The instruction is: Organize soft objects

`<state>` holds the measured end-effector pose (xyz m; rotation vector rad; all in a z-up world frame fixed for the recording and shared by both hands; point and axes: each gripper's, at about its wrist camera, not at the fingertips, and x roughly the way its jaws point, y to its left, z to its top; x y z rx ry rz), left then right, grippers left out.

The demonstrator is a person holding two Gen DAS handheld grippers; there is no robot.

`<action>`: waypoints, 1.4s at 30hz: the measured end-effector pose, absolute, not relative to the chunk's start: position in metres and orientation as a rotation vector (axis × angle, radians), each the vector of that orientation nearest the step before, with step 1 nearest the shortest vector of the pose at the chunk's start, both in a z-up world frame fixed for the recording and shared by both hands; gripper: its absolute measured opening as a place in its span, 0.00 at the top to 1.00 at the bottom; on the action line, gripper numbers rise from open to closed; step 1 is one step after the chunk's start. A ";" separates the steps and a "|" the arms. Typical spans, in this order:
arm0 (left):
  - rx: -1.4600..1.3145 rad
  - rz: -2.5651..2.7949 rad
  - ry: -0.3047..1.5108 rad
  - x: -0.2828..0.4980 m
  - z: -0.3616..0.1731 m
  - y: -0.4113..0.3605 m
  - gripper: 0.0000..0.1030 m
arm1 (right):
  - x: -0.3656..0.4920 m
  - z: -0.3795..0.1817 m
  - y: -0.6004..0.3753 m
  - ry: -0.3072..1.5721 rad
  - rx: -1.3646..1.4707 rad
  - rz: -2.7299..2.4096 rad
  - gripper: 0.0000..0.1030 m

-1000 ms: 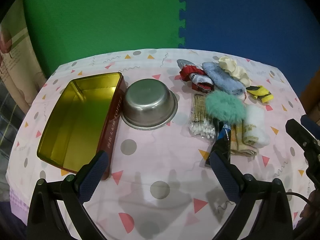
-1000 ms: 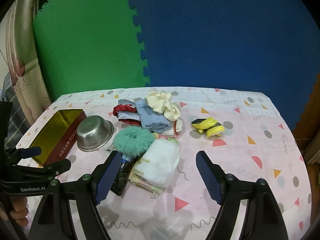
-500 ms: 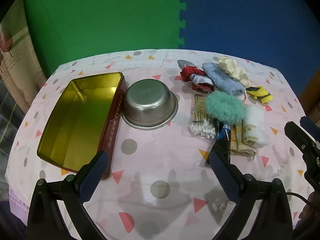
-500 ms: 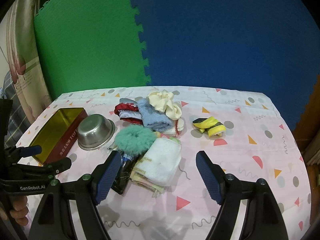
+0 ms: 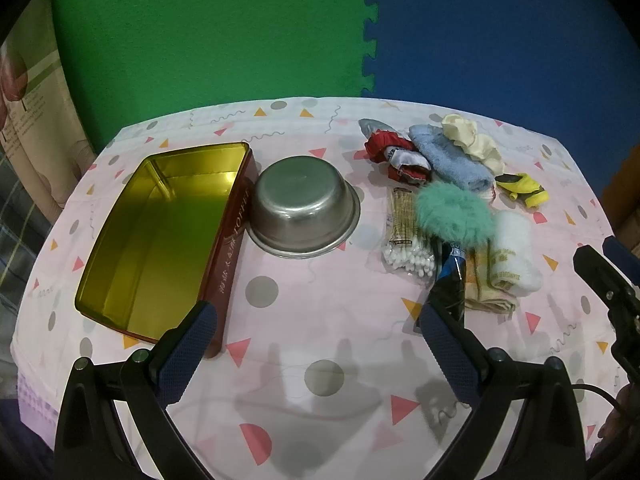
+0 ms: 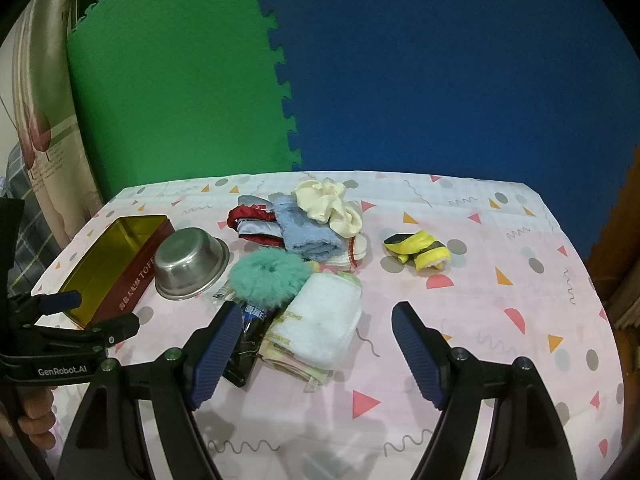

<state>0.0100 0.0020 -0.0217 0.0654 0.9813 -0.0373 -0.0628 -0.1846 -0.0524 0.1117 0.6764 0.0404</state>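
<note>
Right wrist: bare tablecloth [image 6: 500, 312] beyond towel [image 6: 324, 320].

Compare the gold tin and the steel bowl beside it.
The gold tin is rectangular with red outer walls; the steel bowl is round and plain silver. The tin sits open side up and empty; the bowl lies upside down, base up. Both are shiny metal containers resting side by side on the patterned tablecloth.

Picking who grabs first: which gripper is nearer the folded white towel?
Right. The right gripper hangs open just in front of the folded white towel, which sits ahead between its fingers. The left gripper is open farther left, nearer the gold tin.
</note>
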 end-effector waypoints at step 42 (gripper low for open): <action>0.099 -0.062 1.019 0.048 -0.049 -0.009 0.02 | 0.084 -0.129 -0.291 0.791 0.055 -0.071 0.23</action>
